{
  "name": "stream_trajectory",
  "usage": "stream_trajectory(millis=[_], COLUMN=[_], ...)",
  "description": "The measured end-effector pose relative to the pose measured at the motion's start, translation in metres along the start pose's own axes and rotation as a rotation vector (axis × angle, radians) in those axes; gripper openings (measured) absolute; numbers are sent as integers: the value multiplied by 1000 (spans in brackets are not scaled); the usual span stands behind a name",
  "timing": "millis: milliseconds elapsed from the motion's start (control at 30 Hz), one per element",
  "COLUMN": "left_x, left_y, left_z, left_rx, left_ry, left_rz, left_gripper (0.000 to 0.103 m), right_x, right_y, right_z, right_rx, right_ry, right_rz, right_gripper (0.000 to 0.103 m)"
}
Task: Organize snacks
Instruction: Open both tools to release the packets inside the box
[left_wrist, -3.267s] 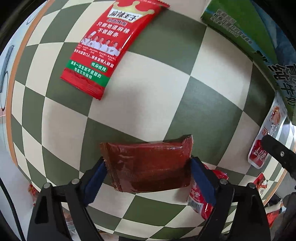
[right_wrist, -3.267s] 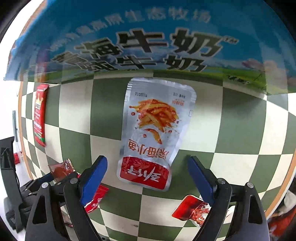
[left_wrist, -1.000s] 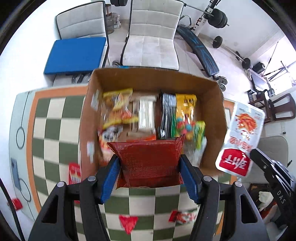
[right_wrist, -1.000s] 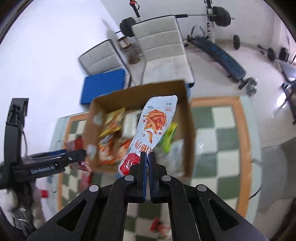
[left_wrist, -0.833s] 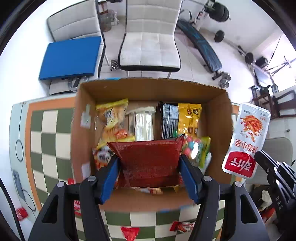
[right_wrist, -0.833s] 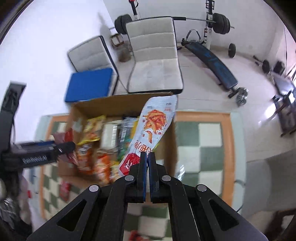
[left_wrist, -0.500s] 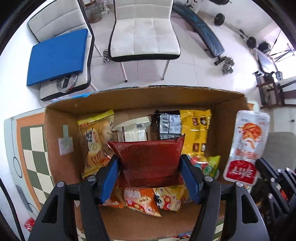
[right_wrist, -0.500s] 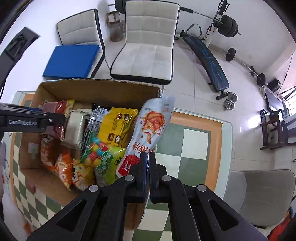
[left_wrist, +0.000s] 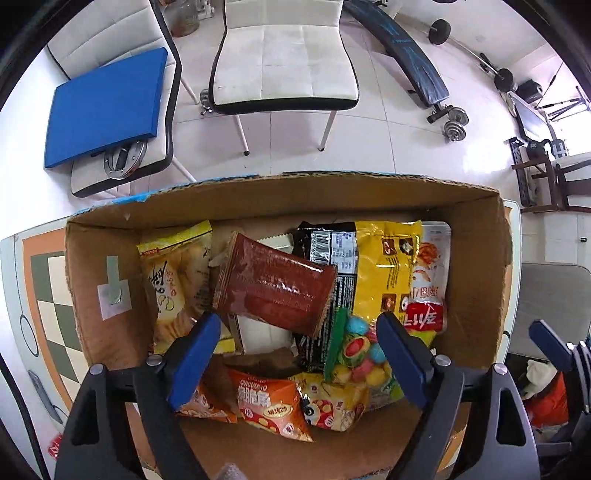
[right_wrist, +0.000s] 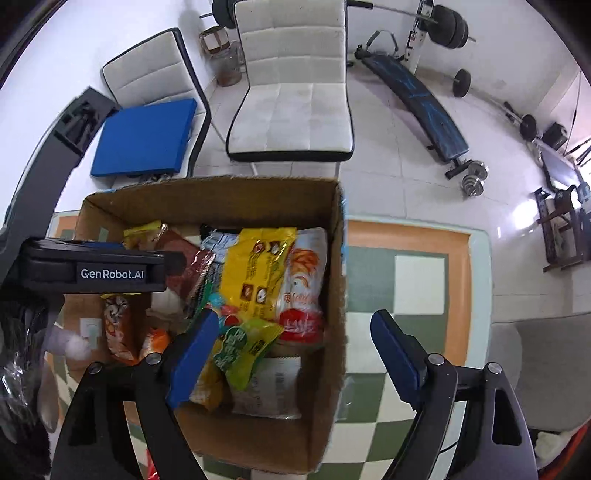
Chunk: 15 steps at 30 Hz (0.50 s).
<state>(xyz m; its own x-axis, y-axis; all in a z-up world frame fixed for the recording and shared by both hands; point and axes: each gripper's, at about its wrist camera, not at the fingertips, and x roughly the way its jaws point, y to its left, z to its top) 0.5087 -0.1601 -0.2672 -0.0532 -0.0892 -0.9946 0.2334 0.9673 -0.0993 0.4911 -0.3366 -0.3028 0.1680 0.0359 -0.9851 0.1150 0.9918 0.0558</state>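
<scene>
Left gripper (left_wrist: 297, 341) and right gripper (right_wrist: 291, 341) both gape wide, holding nothing — dark red packet (left_wrist: 275, 286) lies tilted inside the cardboard box (left_wrist: 476, 266), silver pouch (left_wrist: 428, 280) at its 3 o'clock wall.

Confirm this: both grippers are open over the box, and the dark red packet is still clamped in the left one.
Not clamped. The left wrist view shows the left gripper open, with the dark red packet released and lying on the snacks in the box. The right gripper is open too.
</scene>
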Motion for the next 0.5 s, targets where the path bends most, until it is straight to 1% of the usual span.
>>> stream_trajectory(millis=[200, 233, 267, 300, 367, 400, 433, 500], left_x=[-19, -23, -30, -34, -50, -55, -61, -77], left_y=[-1, -1, 0, 1, 3, 4, 5, 9], left_z=[-13, -15, -18, -19, -28, -31, -35, -48], left_rx=[20, 22, 21, 18, 24, 26, 27, 19], left_ry=[-40, -49, -74, -93, -163, -184, -207, -264], left_rz=[0, 2, 9, 17, 42, 58, 74, 77], left_gripper=[86, 86, 86, 86, 86, 86, 86, 86], right_x=[3, 4, 4, 4, 1, -1, -4, -12], right_y=[2, 3, 3, 3, 5, 7, 8, 12], right_z=[-9, -10, -12, -13, -16, -17, -20, -24], right_rx=[39, 52, 61, 63, 73, 80, 81, 71], right_ry=[17, 25, 31, 33, 25, 17, 3, -33], right_rz=[23, 32, 32, 33, 60, 77, 84, 68], right_gripper=[87, 89, 93, 93, 93, 94, 97, 98])
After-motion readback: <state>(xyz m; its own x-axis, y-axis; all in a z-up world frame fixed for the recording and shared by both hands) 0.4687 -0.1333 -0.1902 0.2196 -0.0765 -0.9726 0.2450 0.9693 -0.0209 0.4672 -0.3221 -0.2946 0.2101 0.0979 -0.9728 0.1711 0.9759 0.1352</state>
